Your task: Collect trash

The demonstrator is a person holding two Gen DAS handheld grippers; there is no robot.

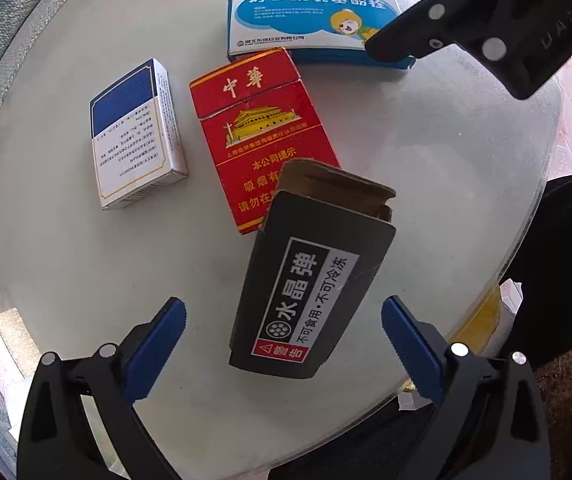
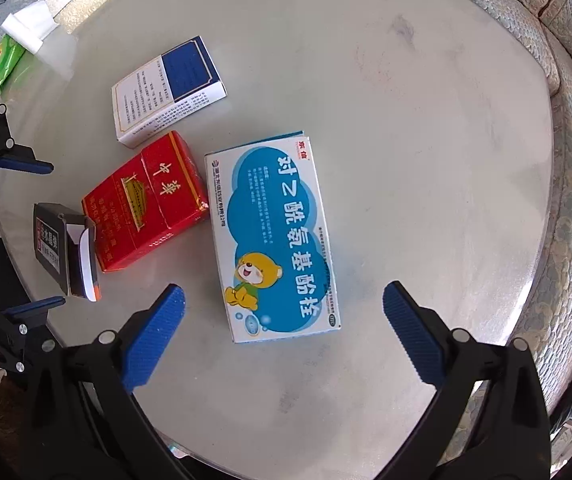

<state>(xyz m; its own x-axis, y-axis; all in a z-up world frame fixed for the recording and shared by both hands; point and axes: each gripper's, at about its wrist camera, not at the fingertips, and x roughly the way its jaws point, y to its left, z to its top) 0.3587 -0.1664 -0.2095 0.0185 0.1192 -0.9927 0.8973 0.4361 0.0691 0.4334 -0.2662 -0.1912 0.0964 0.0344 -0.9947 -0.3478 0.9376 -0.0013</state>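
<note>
Four empty cartons lay clustered on the round, pale glass-topped counter [image 2: 406,120]. The left tool [image 1: 284,344] hung with its blue-padded fingers spread wide on either side of the black cardboard box with a white warning label [image 1: 310,292]. The box sat between the pads, touching neither, and its brown flap end gaped open and overlapped the corner of the red cigarette pack with gold lettering [image 1: 262,132]. The right tool [image 2: 284,332] likewise stood wide apart and held nothing. It was lined up over the near end of the white-and-blue medicine carton with a cartoon bear [image 2: 274,240], which lay just beside the red pack. The white box with a dark blue panel [image 2: 166,92] rested a little apart, beyond the others.

The step in hand appeared to be a first grasp, one carton per tool. For the black box, closing across its narrow width near the label's middle would probably work best, since the open flap end looked soft and likely to crush or slip. Lifting it straight up before moving sideways would avoid dragging the red pack along. The bear carton was broad, so the right tool would need to straddle its shorter span squarely; a skewed pinch could spin it on the smooth glass. Light cardboard would call for only gentle closing. No bin was visible in either view.
</note>
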